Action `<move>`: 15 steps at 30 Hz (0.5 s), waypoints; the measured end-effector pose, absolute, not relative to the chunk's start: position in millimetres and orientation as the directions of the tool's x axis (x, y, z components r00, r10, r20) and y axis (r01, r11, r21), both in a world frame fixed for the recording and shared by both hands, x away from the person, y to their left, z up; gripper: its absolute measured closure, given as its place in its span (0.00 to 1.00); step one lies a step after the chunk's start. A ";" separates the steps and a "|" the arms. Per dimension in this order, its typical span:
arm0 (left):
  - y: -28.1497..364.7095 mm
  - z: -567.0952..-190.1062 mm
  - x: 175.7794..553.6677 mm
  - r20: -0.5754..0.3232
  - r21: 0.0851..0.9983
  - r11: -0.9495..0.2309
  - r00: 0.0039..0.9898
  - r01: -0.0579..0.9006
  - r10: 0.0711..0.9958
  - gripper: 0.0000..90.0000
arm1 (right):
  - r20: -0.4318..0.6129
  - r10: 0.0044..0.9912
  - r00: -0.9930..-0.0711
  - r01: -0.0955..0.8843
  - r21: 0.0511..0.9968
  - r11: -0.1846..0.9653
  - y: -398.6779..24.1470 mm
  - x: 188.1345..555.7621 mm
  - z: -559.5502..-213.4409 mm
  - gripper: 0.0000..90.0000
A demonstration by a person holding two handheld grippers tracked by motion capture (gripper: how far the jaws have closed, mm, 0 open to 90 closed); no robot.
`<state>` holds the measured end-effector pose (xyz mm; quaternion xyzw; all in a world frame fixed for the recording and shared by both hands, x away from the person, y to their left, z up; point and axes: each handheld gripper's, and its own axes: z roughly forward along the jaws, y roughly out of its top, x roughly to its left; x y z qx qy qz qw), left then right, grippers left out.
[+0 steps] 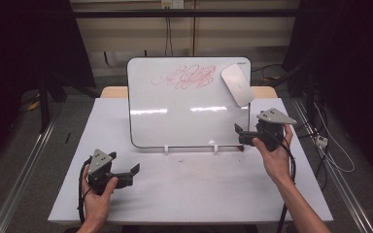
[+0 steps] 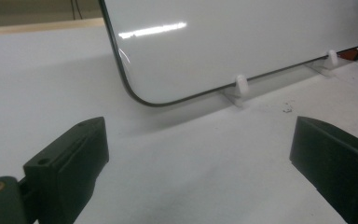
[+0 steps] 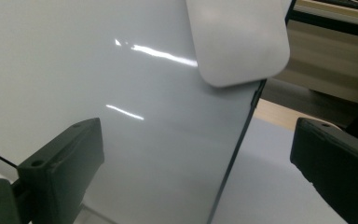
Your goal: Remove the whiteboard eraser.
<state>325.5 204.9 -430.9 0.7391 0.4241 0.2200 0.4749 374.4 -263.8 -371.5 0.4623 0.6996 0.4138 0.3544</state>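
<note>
Red marker scribble is lying across the upper part of the whiteboard; its loops are forming no letters or numbers that can be read. A small dark mark is sitting at the whiteboard's top right corner, too small to read. No other text, label, brand, number or sign is showing legibly.

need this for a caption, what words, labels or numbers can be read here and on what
Red scribble at the top of the whiteboard: looping strokes, not readable as words.
Small dark mark on the whiteboard's top right corner: too small to read.
White eraser: no text visible.
</note>
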 end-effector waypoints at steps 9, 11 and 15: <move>205.9 -431.7 326.6 -0.051 0.886 -0.214 0.545 0.411 0.837 0.05 | -0.159 0.936 -0.314 0.332 0.905 0.265 -256.5 391.1 -347.3 0.05; 205.6 -431.6 326.5 -0.045 0.886 -0.221 0.549 0.407 0.834 0.05 | -0.158 0.937 -0.313 0.340 0.902 0.266 -256.0 393.0 -344.4 0.06; 206.7 -433.3 325.8 -0.052 0.883 -0.220 0.552 0.414 0.832 0.05 | -0.192 0.921 -0.338 0.329 0.893 0.306 -255.0 404.1 -333.7 0.05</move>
